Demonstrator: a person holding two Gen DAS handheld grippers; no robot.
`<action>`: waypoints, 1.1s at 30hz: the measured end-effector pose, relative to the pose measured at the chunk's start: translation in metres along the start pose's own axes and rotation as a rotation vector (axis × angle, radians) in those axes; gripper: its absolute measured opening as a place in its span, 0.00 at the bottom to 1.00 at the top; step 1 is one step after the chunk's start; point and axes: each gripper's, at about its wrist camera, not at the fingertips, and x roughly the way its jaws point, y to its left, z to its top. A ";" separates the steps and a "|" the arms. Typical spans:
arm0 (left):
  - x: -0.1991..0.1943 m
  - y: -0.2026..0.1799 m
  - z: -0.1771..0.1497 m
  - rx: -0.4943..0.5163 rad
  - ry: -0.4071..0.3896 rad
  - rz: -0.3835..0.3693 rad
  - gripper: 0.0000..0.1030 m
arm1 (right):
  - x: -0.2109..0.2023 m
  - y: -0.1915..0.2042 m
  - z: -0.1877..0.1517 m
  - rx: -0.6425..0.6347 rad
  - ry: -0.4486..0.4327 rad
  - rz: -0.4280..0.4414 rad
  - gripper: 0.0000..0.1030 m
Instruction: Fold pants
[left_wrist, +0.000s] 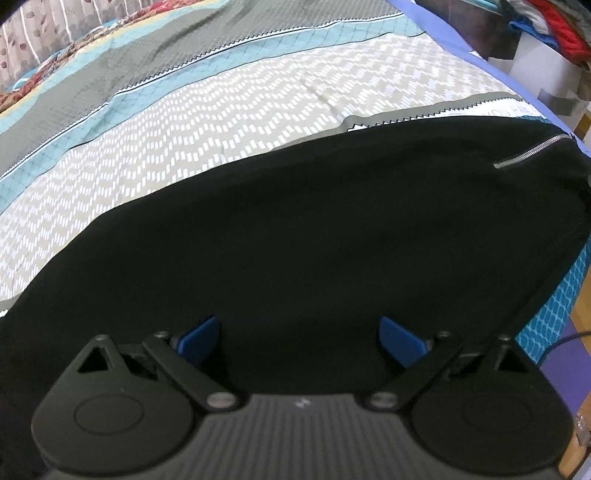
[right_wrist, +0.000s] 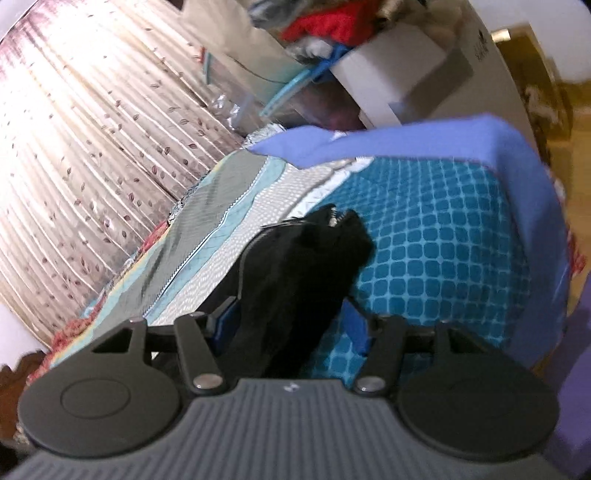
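Left gripper (left_wrist: 299, 338) hovered spread wide, empty, over the black pants (left_wrist: 314, 229) lying near the bed's (left_wrist: 192, 155) right edge. Right gripper (right_wrist: 291, 325) straddled a bunched fold; pad contact unclear. I judged: pinch both layers fully before lifting, keep edges aligned.

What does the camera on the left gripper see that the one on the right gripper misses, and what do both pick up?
Only the left wrist view shows the silver metal zipper lying flat on the pants, and the open left gripper over the cloth.

Only the right wrist view shows the pleated leaf-print curtain, the white cardboard box, and the right gripper with a bunched end of the pants between its blue fingers.

Both show the black fabric pants on the patterned quilted bedspread, plus red clothes piled behind.
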 end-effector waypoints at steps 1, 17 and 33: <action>0.000 0.000 0.000 -0.003 -0.001 0.003 0.94 | 0.008 -0.001 0.003 -0.001 -0.003 0.004 0.61; -0.028 0.051 0.000 -0.240 -0.099 -0.135 0.95 | 0.026 0.107 0.002 -0.231 0.044 0.175 0.16; -0.072 0.230 -0.091 -0.700 -0.216 -0.093 0.96 | 0.075 0.280 -0.186 -1.082 0.485 0.241 0.61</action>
